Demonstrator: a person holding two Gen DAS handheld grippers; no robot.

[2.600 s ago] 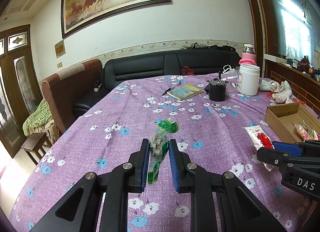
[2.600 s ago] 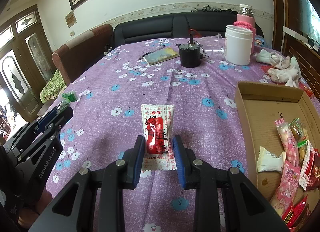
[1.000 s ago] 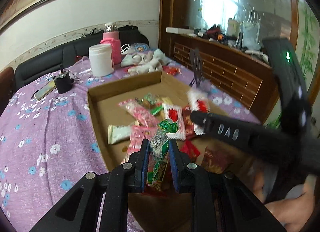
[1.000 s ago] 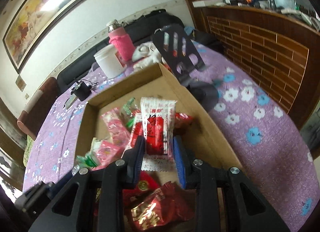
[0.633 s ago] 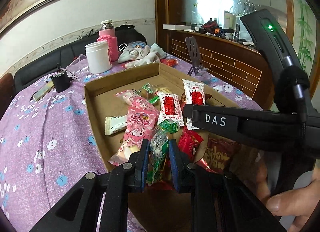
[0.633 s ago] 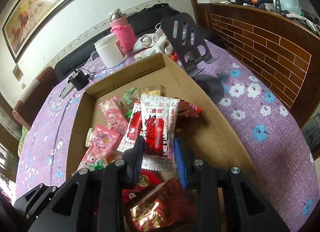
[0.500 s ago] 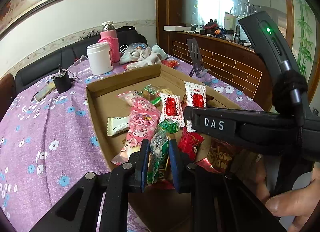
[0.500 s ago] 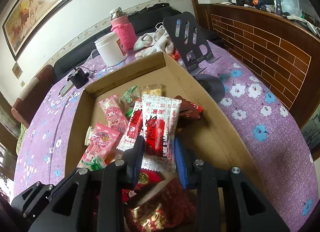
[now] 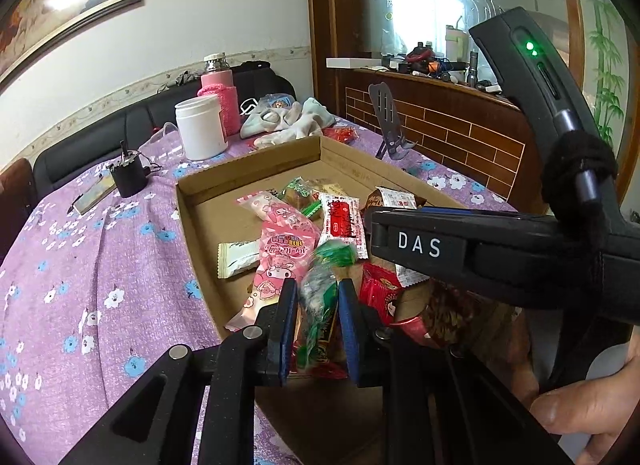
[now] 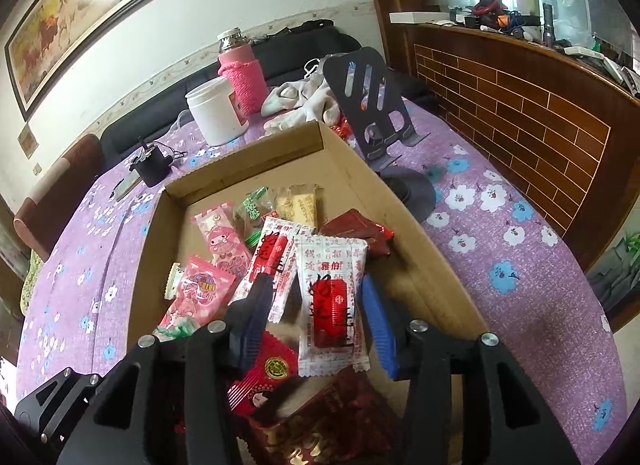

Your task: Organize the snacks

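A shallow cardboard box (image 9: pixel 248 173) (image 10: pixel 248 163) on the purple flowered tablecloth holds several snack packets. My left gripper (image 9: pixel 314 301) hangs over the box's near end with its blue pads slightly apart around a green and grey snack packet (image 9: pixel 320 297). My right gripper (image 10: pixel 316 321) is open over the box; a white and red snack packet (image 10: pixel 330 301) lies loose between its spread jaws, on the other snacks. The right gripper's body (image 9: pixel 460 249) crosses the left wrist view.
A white jar (image 10: pixel 218 113), a pink-sleeved bottle (image 10: pixel 242 77), a black phone stand (image 10: pixel 372 105), white cloths (image 10: pixel 300 105) and a small black pot (image 10: pixel 152 167) stand beyond the box. A brick-faced wooden counter (image 10: pixel 520 105) runs on the right.
Both grippers carried their packets from the table to over the box. The right jaws have now spread and the white and red packet has dropped free. The left jaws have widened slightly.
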